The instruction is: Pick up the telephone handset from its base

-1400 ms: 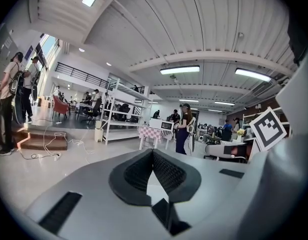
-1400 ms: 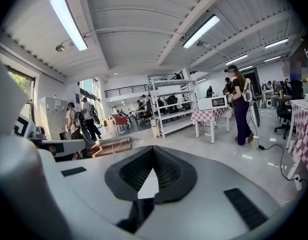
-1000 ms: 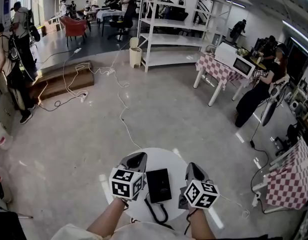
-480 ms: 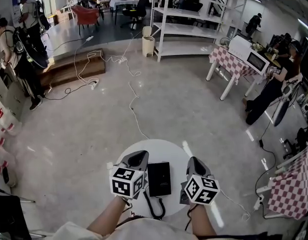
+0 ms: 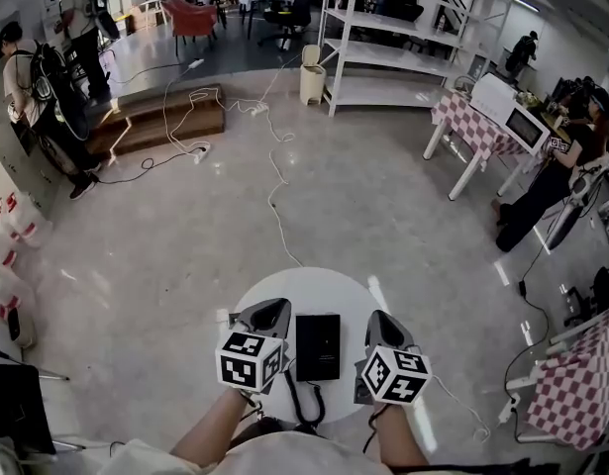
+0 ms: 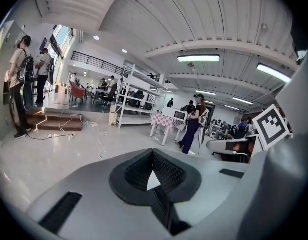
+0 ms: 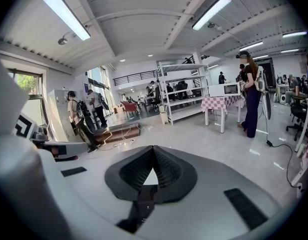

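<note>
In the head view a black telephone point(image 5: 317, 346) lies on a small round white table point(image 5: 304, 287), its handset resting on the base and its coiled cord point(image 5: 302, 404) trailing toward me. My left gripper point(image 5: 267, 313) hovers just left of the phone, its jaws shut on nothing. On the phone's right my right gripper point(image 5: 379, 323) is also shut and empty. In the left gripper view point(image 6: 152, 158) and the right gripper view point(image 7: 154, 155) the ribbed pads meet with nothing between them, and the phone is out of sight.
A white cable point(image 5: 277, 216) runs across the floor to the table. Checkered tables stand at the right point(image 5: 477, 127) and the lower right point(image 5: 571, 384). White shelving point(image 5: 403, 47) is at the back, a wooden step point(image 5: 155, 122) at the left. People stand at left point(image 5: 47, 87) and right point(image 5: 552, 176).
Both grippers have sunk a little and stay either side of the phone. The head view has shifted, so the table sits higher in the picture. Jaws stay shut.
</note>
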A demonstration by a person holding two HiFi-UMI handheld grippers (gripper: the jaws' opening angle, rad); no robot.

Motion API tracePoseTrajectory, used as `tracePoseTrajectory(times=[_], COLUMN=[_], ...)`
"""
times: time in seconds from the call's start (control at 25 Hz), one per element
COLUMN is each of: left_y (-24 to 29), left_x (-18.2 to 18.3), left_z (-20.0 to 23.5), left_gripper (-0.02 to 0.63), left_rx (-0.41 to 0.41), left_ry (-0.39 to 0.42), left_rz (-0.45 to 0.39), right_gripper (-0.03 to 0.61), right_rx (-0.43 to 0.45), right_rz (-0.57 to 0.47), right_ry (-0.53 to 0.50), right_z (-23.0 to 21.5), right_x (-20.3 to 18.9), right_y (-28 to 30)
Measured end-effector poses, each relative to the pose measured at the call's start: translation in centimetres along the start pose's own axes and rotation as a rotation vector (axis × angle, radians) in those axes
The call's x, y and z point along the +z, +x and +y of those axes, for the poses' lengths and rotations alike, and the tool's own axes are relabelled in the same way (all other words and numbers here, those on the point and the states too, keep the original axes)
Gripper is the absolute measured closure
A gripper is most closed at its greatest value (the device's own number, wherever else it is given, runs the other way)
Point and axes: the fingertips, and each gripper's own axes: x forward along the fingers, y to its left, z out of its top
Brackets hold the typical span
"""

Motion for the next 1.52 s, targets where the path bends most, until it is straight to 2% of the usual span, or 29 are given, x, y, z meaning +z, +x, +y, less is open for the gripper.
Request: tracePoseTrajectory(times=[0.52, 0.8, 1.16, 1.52], left_y=[-0.4, -0.1, 0.1, -0.6], left_x=[-4.9, -8.1, -11.8, -15.3], left_z=[1.4, 1.2, -0.1, 0.1], left_gripper=[0.598, 0.597, 0.598, 0.597], left_rx=[0.035, 0.022, 0.001, 0.013], left_ry=[-0.047, -0.088, -0.098, -0.131], left_rz=[0.101, 0.167, 0.246, 0.308], right_gripper=[0.554, 0.555, 0.554, 0.554], right_rx=[0.033, 0.031, 0.024, 0.034], right_rz=[0.082, 0.135, 0.211, 0.261], right_ry=[0.033, 0.05, 0.069, 0.076], right_z=[0.6, 0.6, -0.2, 0.3], right_x=[-4.0, -6.6, -10.3, -13.0], right_y=[1.3, 1.6, 1.1, 1.2])
